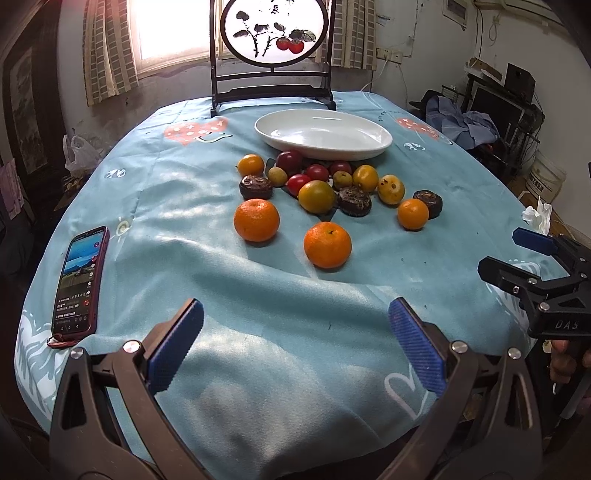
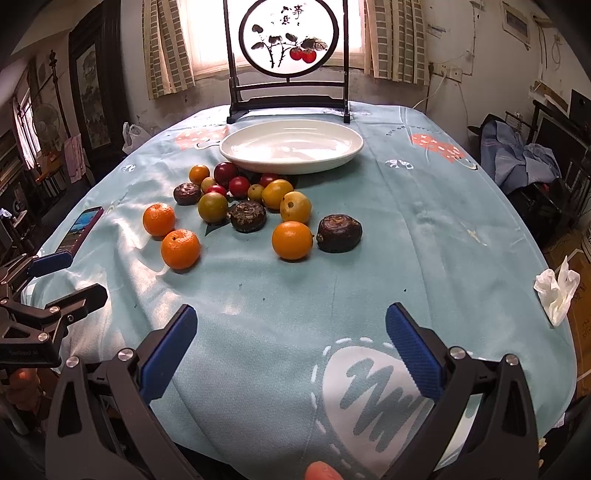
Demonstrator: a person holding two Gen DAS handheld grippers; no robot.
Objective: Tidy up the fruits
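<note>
A white oval plate [image 1: 373, 142] [image 2: 343, 151] stands empty at the back of the table. In front of it lies a cluster of fruit: oranges [image 1: 327, 244] [image 2: 180, 248], yellow-green fruits [image 1: 316, 196] [image 2: 295, 206], small red ones [image 1: 316, 172] [image 2: 239, 185] and dark brown ones [image 1: 354, 200] [image 2: 340, 228]. My left gripper [image 1: 295, 343] is open and empty, low over the near cloth. My right gripper [image 2: 291, 341] is open and empty too; it shows at the right edge of the left wrist view [image 1: 517, 254].
A phone [image 1: 79, 282] [image 2: 79, 229] lies on the blue tablecloth [image 1: 258, 295] at the left edge. A crumpled tissue [image 2: 556, 291] sits at the right edge. A framed round painting [image 1: 273, 33] stands behind the plate.
</note>
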